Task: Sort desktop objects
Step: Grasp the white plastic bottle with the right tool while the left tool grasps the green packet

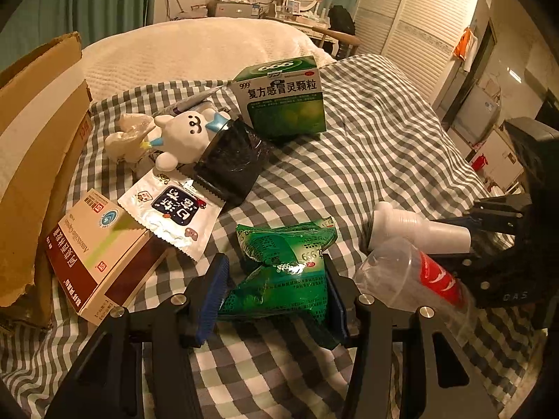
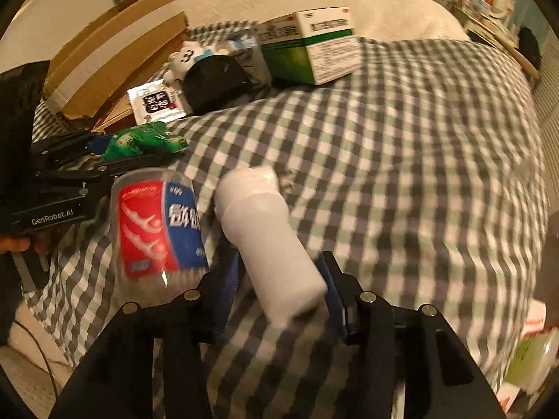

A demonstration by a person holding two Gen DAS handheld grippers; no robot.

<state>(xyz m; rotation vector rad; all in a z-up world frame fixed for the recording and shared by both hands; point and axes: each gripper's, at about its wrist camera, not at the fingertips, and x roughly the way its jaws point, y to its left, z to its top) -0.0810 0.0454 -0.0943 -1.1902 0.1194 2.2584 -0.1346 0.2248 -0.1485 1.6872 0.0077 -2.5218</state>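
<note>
My left gripper (image 1: 272,293) is shut on a crumpled green sachet pack (image 1: 283,272), held between its blue pads; it also shows in the right wrist view (image 2: 143,141). My right gripper (image 2: 279,289) is shut on a white plastic bottle (image 2: 269,237), which also shows in the left wrist view (image 1: 415,230). A clear cup with a red and blue label (image 2: 157,230) lies on the checked cloth (image 2: 401,174) just left of the bottle.
A green 999 medicine box (image 1: 283,101), a white rabbit toy (image 1: 181,132), a black pouch (image 1: 230,160), a white sachet (image 1: 171,216) and a maroon pill box (image 1: 94,255) lie near a cardboard box (image 1: 38,146) at the left.
</note>
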